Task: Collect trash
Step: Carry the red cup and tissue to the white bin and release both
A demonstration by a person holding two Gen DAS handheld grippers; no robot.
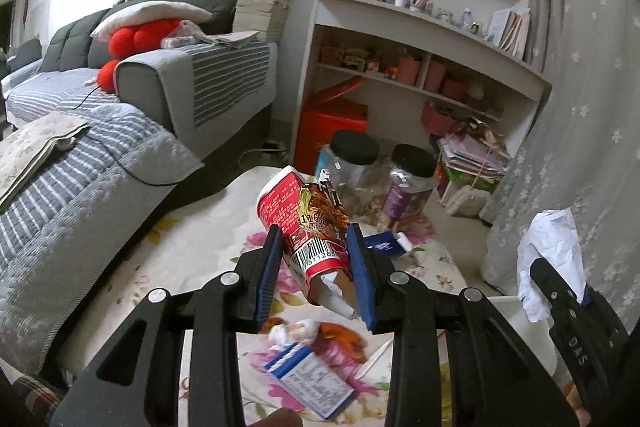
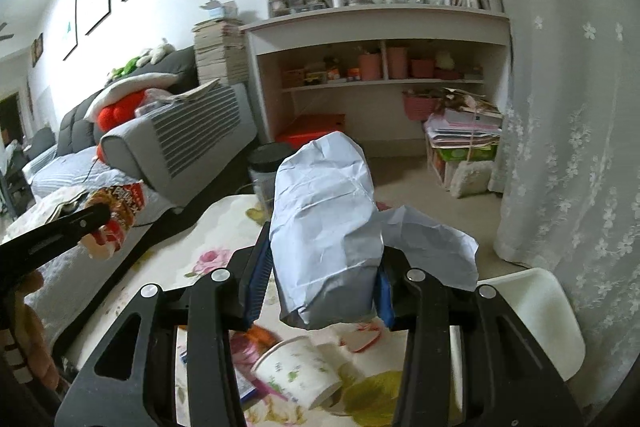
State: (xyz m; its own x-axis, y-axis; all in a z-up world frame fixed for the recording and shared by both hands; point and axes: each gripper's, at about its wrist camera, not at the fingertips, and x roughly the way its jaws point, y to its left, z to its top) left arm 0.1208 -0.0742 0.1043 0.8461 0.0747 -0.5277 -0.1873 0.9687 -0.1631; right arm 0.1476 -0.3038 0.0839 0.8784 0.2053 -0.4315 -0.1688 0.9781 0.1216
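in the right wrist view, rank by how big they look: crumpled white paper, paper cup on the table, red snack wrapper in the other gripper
1. crumpled white paper, though it sits nearest the camera
2. paper cup
3. red snack wrapper, partly hidden by the left gripper

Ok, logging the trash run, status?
Left gripper shut on red snack carton. Right gripper shut on crumpled white paper. White bin at right; path looks clear.

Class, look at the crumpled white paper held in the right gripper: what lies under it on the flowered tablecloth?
Under the crumpled white paper lies a tipped paper cup with a floral print. Whatever lies directly beneath the paper is hidden.
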